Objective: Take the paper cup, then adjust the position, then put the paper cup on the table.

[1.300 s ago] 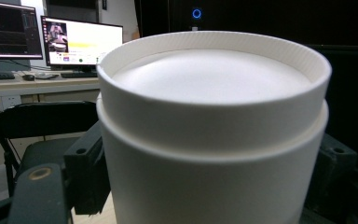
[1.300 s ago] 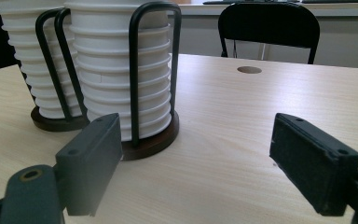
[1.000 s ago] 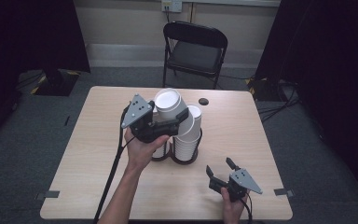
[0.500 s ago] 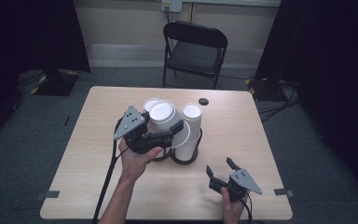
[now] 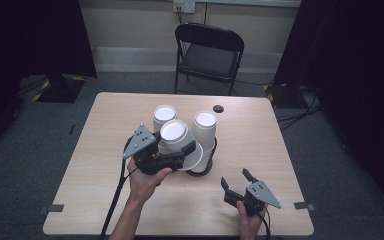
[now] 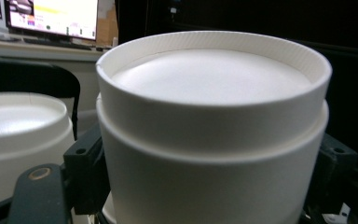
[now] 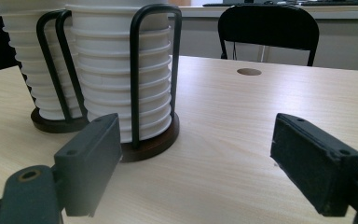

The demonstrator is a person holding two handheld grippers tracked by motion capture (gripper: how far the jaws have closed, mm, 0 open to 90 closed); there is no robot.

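- While the person's left hand [image 5: 142, 180] carries it above the light wooden table [image 5: 105, 150], the left gripper [image 5: 182, 154] is clamped on a white paper cup [image 5: 176, 137]; in the left gripper view that cup [image 6: 212, 135] sits upside down, base uppermost, with a black jaw pressed against each side of its wall.
- The held cup is tilted in the high view and hangs between two stacks of white cups, near the middle of the table.
- One stack [image 5: 205, 131] stands in a black wire holder [image 5: 202, 167] on a dark round base; the right gripper view shows this holder [image 7: 142, 79] with upright wire loops around the ribbed stack.
- A second stack [image 5: 164, 116] stands just behind and to the left of the held cup; in the right gripper view its own dark base [image 7: 56, 123] sits just beside the first.
- The right gripper [image 5: 236, 181] is near the table's front edge, well apart from the cups, held in the right hand [image 5: 250, 220]; its jaws stand wide apart with nothing between them.
- A small round hole [image 5: 218, 108] lies in the tabletop beyond the stacks.
- A black folding chair [image 5: 207, 55] stands behind the table's far edge.
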